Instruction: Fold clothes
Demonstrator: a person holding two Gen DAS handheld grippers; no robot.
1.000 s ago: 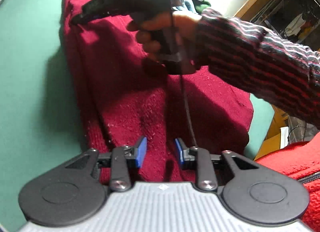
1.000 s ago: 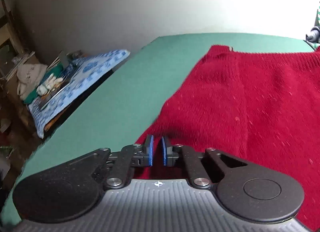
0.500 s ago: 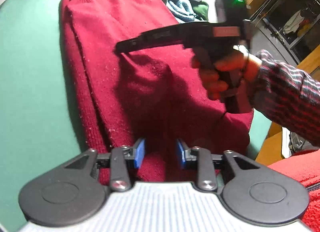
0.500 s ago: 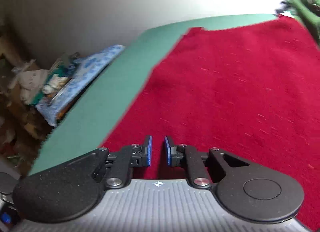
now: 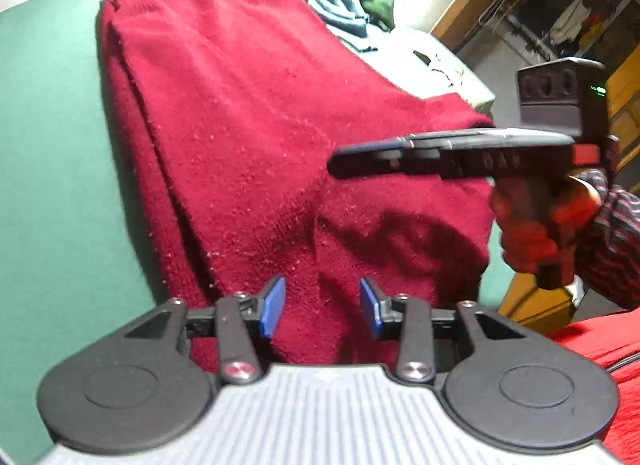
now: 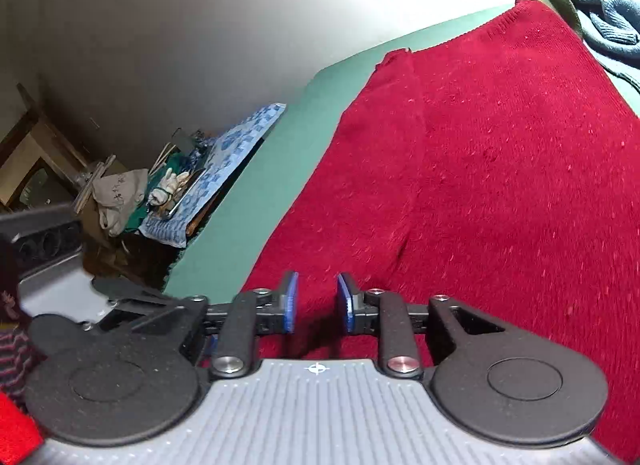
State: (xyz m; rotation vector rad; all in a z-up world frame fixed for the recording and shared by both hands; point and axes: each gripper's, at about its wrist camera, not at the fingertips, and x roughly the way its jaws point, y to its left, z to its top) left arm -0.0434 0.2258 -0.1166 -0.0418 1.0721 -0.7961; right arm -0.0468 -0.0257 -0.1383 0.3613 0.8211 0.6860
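Red sweater (image 5: pixel 248 113) lying folded lengthwise on green table (image 5: pixel 48 137); left gripper (image 5: pixel 322 307) and right gripper (image 6: pixel 316 301) both opening, clenching nothing; regrasping near hem corners evenly advisable for next fold

Red sweater (image 5: pixel 240 113): chunky knit wool-like cloth, fuzzy w/ pale lint flecks, ribbed hem, matt. Green tabletop (image 5: pixel 48 145): smooth matt covering (felt or vinyl, can't tell). Left gripper (image 5: pixel 322 307): matt black plastic arms w/ fine grain, shiny metal screws, blue rubbery pads (image 5: pixel 272 307), ribbed grey plastic body. Right gripper (image 6: pixel 317 301): same finish, speckled black plastic. Blue knit garment (image 6: pixel 608 21): soft ribbed cloth. Striped sleeve (image 5: pixel 616 233): knit. Door frame (image 5: pixel 460 5): varnished wood.
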